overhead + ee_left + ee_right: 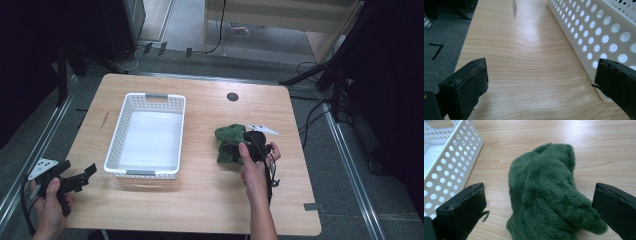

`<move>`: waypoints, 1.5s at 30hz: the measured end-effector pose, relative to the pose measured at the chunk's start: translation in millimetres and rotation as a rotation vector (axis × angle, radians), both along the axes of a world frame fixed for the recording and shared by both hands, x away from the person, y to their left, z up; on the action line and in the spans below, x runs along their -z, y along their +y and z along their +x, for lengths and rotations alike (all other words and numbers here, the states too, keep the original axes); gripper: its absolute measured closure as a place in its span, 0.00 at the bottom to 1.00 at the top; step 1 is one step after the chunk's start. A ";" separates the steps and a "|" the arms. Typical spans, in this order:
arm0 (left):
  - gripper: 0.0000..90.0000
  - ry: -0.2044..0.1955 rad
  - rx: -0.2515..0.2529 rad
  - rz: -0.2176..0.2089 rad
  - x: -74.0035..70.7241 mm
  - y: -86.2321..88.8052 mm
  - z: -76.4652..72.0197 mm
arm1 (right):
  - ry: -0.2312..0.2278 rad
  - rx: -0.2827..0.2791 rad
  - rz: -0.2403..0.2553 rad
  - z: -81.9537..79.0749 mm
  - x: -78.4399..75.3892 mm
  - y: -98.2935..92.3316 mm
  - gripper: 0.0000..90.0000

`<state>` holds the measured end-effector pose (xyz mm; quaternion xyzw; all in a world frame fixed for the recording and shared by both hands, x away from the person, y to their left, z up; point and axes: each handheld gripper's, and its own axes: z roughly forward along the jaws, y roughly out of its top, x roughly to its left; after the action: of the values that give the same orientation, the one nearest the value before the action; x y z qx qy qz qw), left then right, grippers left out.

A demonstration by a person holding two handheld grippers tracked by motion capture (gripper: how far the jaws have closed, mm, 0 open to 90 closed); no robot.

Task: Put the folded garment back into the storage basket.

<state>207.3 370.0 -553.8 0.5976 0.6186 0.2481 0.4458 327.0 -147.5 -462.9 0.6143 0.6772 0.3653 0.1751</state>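
Observation:
A green plush toy [229, 142] lies on the wooden table [200, 200], right of centre. My right gripper [236, 152] hovers over its near side, open, with the jaws either side of the toy [544, 197] and not closed on it. A white perforated basket [147, 135] stands empty left of centre. My left gripper [82, 177] is held open over the table's front left corner, beside the basket's near left corner [599, 37], with nothing between its fingers [466, 87].
A white tag or paper [263, 129] lies just behind the toy. A dark round grommet [232, 96] sits near the table's far edge. Black stands and cables flank the table on the grey floor.

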 end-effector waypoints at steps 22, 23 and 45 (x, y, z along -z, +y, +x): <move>0.00 0.005 0.000 -0.004 0.2 0.6 0.6 | 0.087 -0.019 -0.046 32.2 16.9 14.9 0.00; 0.00 0.005 0.000 -0.005 0.2 0.6 0.6 | 0.087 -0.020 -0.049 33.1 17.9 15.2 0.00; 0.00 0.008 0.004 -0.008 0.3 1.0 0.6 | 0.186 -0.012 -0.135 55.3 49.7 22.4 0.00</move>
<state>207.9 371.0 -554.1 0.5980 0.6202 0.2423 0.4461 382.3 -125.1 -512.6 0.6284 0.7172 0.2611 0.1503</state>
